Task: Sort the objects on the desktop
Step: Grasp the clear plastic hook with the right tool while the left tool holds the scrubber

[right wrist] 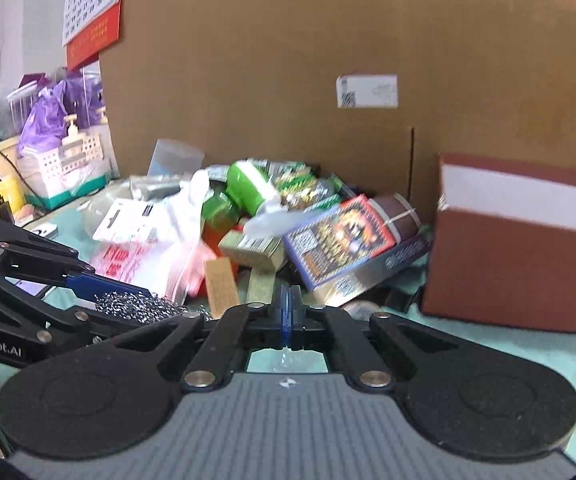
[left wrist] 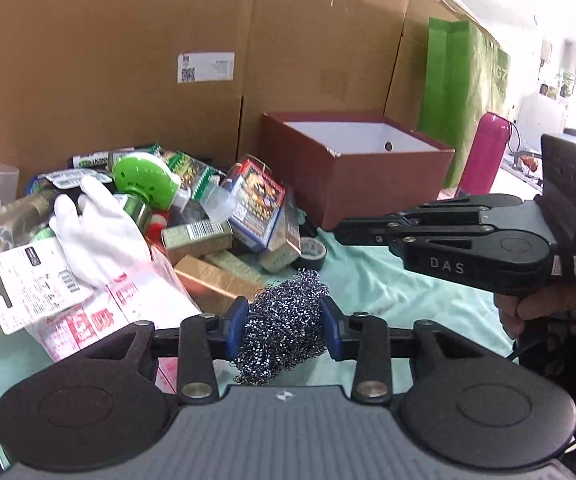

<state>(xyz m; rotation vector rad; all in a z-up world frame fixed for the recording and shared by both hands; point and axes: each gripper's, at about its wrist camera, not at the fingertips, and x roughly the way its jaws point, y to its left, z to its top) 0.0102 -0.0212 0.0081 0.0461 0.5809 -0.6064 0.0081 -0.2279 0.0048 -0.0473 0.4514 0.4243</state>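
My left gripper is shut on a ball of steel wool, held a little above the green cloth; it also shows in the right wrist view. My right gripper is shut and empty, its blue pads pressed together; in the left wrist view it points left toward the open brown box. A pile of small packages lies left of the box: a colourful card box, a white glove, a green round item, olive cartons.
Large cardboard boxes wall off the back. A pink bottle and green bag stand right of the brown box. A tape roll lies on the green cloth. A white basket stands far left.
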